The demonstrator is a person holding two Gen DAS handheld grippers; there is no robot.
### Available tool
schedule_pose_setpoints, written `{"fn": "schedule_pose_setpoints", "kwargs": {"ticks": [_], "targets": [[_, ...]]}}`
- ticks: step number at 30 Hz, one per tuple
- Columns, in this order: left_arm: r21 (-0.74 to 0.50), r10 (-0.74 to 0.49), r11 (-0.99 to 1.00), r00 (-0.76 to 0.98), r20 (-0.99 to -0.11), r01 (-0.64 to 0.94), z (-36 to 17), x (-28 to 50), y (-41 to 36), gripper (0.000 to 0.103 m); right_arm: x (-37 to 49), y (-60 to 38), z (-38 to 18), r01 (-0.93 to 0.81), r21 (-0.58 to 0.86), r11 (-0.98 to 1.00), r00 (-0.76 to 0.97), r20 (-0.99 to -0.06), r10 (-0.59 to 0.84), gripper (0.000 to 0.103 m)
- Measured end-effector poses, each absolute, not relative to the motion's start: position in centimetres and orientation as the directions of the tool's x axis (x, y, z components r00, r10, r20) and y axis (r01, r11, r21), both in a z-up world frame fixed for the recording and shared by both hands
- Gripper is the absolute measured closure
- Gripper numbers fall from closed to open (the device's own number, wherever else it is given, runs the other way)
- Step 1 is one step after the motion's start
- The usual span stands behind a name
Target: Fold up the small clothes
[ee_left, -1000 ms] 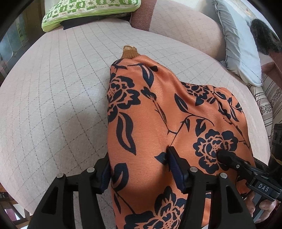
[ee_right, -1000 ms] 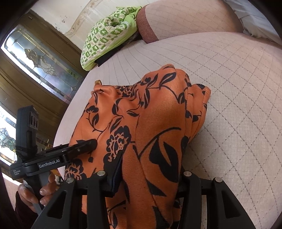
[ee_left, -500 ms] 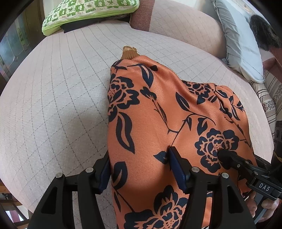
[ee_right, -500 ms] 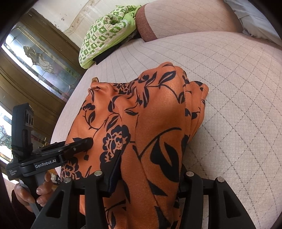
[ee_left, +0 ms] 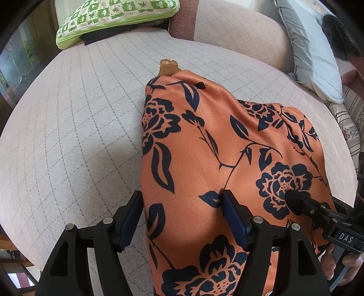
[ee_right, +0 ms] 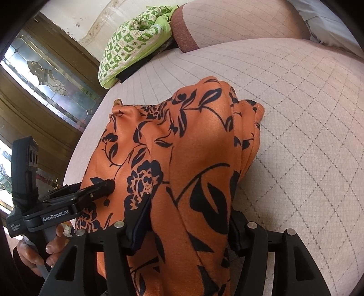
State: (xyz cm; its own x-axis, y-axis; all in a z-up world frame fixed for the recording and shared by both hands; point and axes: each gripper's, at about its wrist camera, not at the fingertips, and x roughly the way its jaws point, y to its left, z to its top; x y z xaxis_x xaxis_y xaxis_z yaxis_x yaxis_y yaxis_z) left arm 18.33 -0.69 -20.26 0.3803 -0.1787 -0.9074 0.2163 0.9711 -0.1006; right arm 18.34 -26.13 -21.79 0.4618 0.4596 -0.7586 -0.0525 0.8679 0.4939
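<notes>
An orange garment with a dark blue flower print [ee_left: 216,145] lies on the pale quilted bed [ee_left: 79,127]; it also shows in the right wrist view [ee_right: 186,148]. Its near edge is lifted and runs between the fingers of both grippers. My left gripper [ee_left: 182,205] is shut on the garment's left near part, with the cloth bunched between its blue pads. My right gripper [ee_right: 188,216] is shut on the right near part. Each gripper shows in the other's view: the right one [ee_left: 295,200] and the left one [ee_right: 107,184]. A tan cuff [ee_left: 168,67] sticks out at the garment's far end.
A green patterned pillow [ee_left: 113,16] lies at the far left of the bed on a dark cloth. A light blue pillow [ee_left: 314,57] leans at the far right. A rounded headboard cushion [ee_left: 238,29] runs along the back. Wooden glass-paned doors [ee_right: 45,75] stand beside the bed.
Both grippers have moved slightly toward the far end of the bed with the garment held between them. The grip has not changed.
</notes>
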Motion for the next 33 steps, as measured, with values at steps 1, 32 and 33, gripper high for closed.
{"fn": "schedule_pose_setpoints", "kwargs": {"ticks": [1, 32, 33], "targets": [[-0.098, -0.176, 0.972, 0.381, -0.907, 0.216, -20.3, 18.2, -0.7, 0.030, 18.3, -26.1, -21.8, -0.054, 0.491, 0.869, 0.462, -0.759, 0.458, 0.041], [-0.009, -0.109, 0.971, 0.409, -0.906, 0.238, -19.4, 14.6, -0.8, 0.027, 14.9, -27.0, -21.9, -0.023, 0.458, 0.889, 0.456, -0.786, 0.417, 0.031], [-0.009, -0.109, 0.971, 0.409, -0.906, 0.239, -19.4, 14.6, -0.8, 0.027, 14.8, -27.0, -21.9, -0.023, 0.456, 0.890, 0.457, -0.787, 0.415, 0.031]]}}
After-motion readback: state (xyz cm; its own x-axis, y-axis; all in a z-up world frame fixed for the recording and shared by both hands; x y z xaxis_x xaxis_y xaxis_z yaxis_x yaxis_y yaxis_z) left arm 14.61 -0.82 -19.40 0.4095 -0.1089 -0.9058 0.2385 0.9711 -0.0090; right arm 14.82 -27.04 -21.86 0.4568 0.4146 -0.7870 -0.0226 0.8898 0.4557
